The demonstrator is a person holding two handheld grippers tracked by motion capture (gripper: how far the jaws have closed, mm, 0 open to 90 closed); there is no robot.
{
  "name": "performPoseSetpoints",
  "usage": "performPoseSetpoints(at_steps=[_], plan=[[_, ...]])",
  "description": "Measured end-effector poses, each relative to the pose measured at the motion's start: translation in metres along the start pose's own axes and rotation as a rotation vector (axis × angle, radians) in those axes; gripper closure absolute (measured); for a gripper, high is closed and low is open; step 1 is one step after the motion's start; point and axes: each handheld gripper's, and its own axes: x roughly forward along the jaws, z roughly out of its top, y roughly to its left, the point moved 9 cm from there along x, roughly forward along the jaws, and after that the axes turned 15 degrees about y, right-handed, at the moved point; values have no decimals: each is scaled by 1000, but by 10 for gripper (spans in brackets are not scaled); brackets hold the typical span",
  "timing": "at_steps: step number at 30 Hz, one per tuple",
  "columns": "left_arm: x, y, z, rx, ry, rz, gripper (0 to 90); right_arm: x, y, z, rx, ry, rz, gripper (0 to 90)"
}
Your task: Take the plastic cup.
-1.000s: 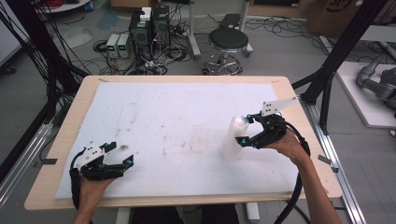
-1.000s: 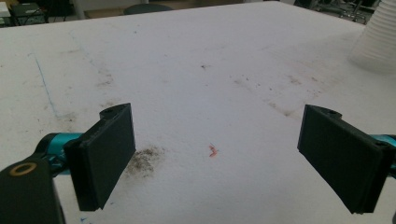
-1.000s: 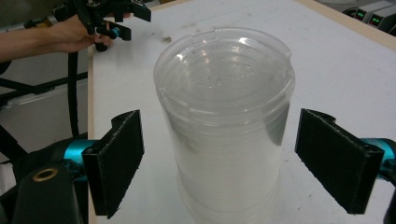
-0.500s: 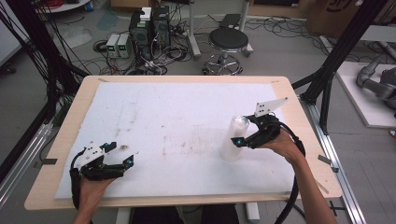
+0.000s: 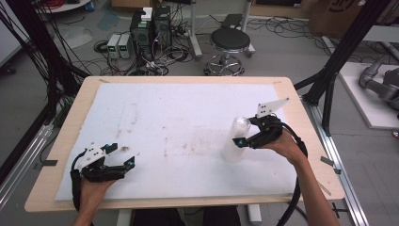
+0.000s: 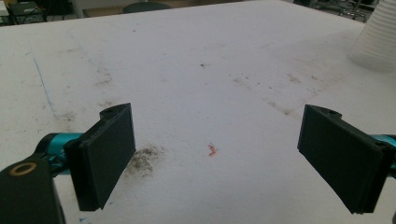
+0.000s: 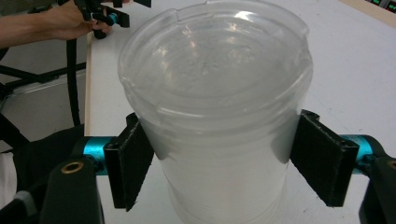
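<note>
Nearest us, at the desk's near left corner, our left claw (image 5: 123, 159) rests low on the white pad (image 5: 179, 117) with its jaws apart and nothing between them. In the left gripper view only a stained patch of pad and a small reddish speck (image 6: 212, 149) lie in the gap.

Toward the right edge of the desk, our right claw (image 5: 241, 139) sits around a stack of clear plastic cups (image 5: 236, 140), which stands upright on the pad. Its jaws have just been closing. In the right gripper view the two black pads (image 7: 130, 161) meet the stack's wall on either side, so we judge the grip made.

To do this step well, we would squeeze gently, since thin clear plastic will likely flex and could slip or buckle. We would keep the pads level and opposite each other just below the rim, and lift straight up so the stack does not tip.

The pad covers nearly all of the wooden desk (image 5: 301, 101) and carries brown smudges near its middle. Past the far edge, the grey floor holds a black stool (image 5: 229, 40), computer boxes (image 5: 151, 23) and loose cables. Black frame posts stand at both sides.
</note>
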Motion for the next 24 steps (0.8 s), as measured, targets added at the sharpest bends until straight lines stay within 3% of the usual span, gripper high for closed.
performPoseSetpoints(at_steps=[24], plan=[[0,0,0,4,3,2,111,0,0,-1,-10,3,-13,315]])
